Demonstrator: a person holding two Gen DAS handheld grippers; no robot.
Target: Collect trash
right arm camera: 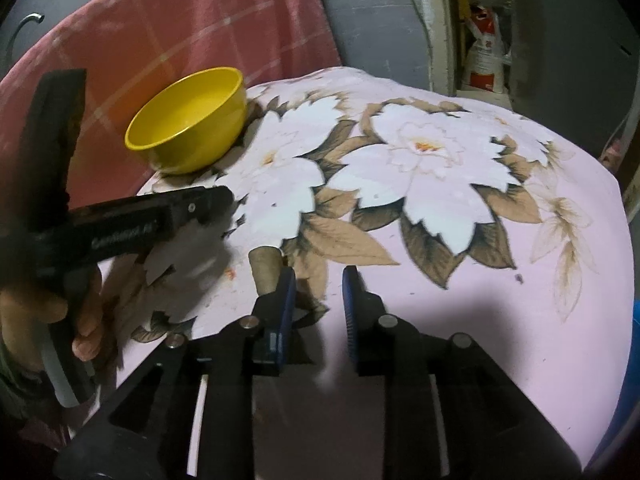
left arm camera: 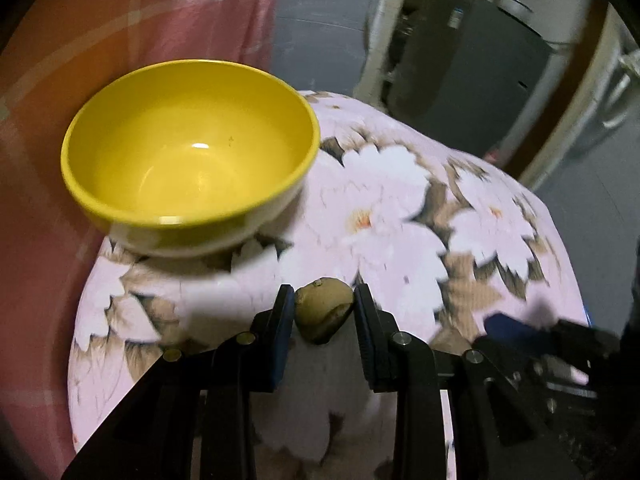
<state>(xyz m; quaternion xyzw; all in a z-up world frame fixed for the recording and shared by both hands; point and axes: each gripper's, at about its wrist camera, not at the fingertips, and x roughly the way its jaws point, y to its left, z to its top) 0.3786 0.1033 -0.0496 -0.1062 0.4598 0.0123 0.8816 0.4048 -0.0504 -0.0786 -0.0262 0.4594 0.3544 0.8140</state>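
Observation:
My left gripper (left arm camera: pixel 324 294) is shut on a small brown-green lump of trash (left arm camera: pixel 323 314), held just above the flowered pink cloth (left arm camera: pixel 400 208). A yellow bowl (left arm camera: pixel 188 152) with nothing in it stands ahead and to the left of it, close by. In the right wrist view the same bowl (right arm camera: pixel 188 120) sits at the cloth's far left edge. My right gripper (right arm camera: pixel 319 276) is open low over the cloth (right arm camera: pixel 440 200), with nothing between its fingers. A tan, tube-like scrap (right arm camera: pixel 264 270) lies on the cloth just outside its left finger.
A red checked fabric (right arm camera: pixel 180 20) lies behind and left of the bowl. A person's hand (right arm camera: pixel 80 320) holds the left tool at the left of the right wrist view. Grey cabinets and a red-and-white bag (right arm camera: pixel 486 52) stand beyond the cloth's far edge.

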